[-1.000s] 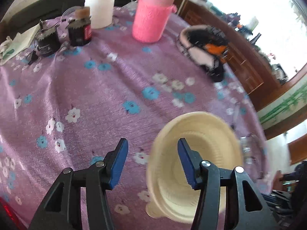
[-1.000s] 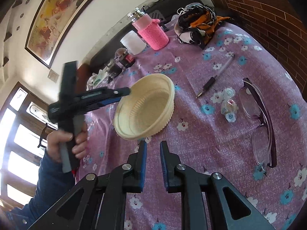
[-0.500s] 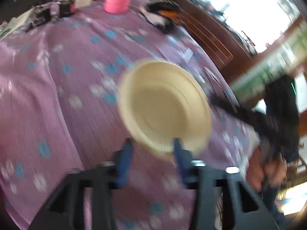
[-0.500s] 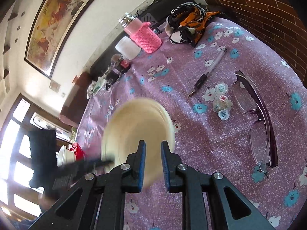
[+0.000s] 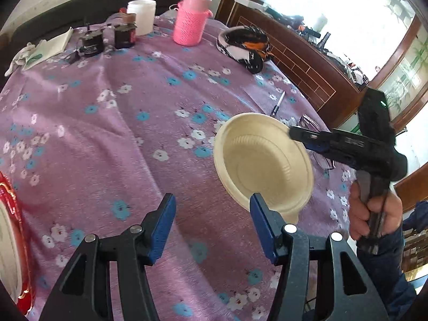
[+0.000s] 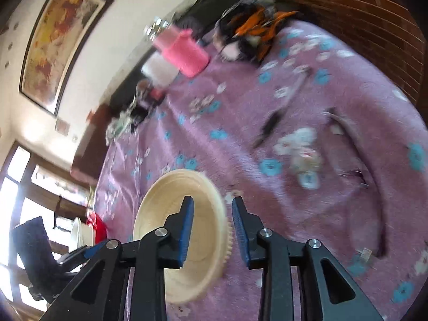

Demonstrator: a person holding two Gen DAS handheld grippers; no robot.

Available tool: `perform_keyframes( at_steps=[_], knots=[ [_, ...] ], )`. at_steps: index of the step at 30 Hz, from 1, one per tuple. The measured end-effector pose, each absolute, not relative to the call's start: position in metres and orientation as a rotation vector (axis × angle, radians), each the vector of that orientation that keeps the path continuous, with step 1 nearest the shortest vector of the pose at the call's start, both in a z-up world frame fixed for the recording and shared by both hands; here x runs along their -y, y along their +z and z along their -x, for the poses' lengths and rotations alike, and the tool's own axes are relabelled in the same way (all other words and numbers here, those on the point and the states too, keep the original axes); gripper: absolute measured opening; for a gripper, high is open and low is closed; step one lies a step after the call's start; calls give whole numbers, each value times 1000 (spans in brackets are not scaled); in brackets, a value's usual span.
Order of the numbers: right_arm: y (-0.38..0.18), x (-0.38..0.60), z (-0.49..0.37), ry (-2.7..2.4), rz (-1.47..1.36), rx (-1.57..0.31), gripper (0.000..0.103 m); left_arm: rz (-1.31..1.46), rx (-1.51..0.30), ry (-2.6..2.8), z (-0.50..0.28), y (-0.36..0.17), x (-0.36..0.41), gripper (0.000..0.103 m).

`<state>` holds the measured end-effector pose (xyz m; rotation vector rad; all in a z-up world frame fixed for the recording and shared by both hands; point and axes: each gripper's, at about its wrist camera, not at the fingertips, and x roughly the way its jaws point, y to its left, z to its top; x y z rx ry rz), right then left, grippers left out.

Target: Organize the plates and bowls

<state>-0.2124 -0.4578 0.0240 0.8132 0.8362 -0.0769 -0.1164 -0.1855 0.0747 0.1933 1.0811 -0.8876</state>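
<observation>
We hold the left gripper [image 5: 212,214] above the purple flowered tablecloth [image 5: 107,139] with its jaws standing well apart and nothing between them; the cloth shows through the gap. The cream bowl [image 5: 263,160] sits just ahead and to the right of this gripper, tilted, its hollow turned toward the left wrist camera.

In the right wrist view, our right gripper [image 6: 210,227] straddles the ribbed rim of the bowl [image 6: 171,214]. Its jaws have just been opening. The rim lies between them, with a visible gap between the rim and the right pad; we cannot tell whether the left pad touches the bowl's inner wall. This view is blurred.

In the left wrist view, the right gripper [image 5: 307,137] meets the bowl at its far right rim, held by a hand [image 5: 374,214]. Beyond the bowl lie a pen [image 5: 276,104] and spectacles [image 5: 318,144] on the cloth.
</observation>
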Motion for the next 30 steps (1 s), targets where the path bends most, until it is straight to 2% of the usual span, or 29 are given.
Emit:
perform_keyframes(
  at_steps=[6,11,17,25,30],
  knots=[
    [44,410,120,8,-486,-971,35,-172,-1069,-832,110,78,164,56],
    [59,384,75,46,-336,-911,35,-179,-1059,-816,107,78,156,56],
    [82,418,146,-2,-606,-761,35,-195,-1080,-792,85,67,166,56],
    [66,424,263,-13,-833,-687,35,-226,-1082,-761,52,48,203,56],
    [100,374,311,-212,-493,-574,38,-226,-1077,-765,48,46,207,56]
  ],
)
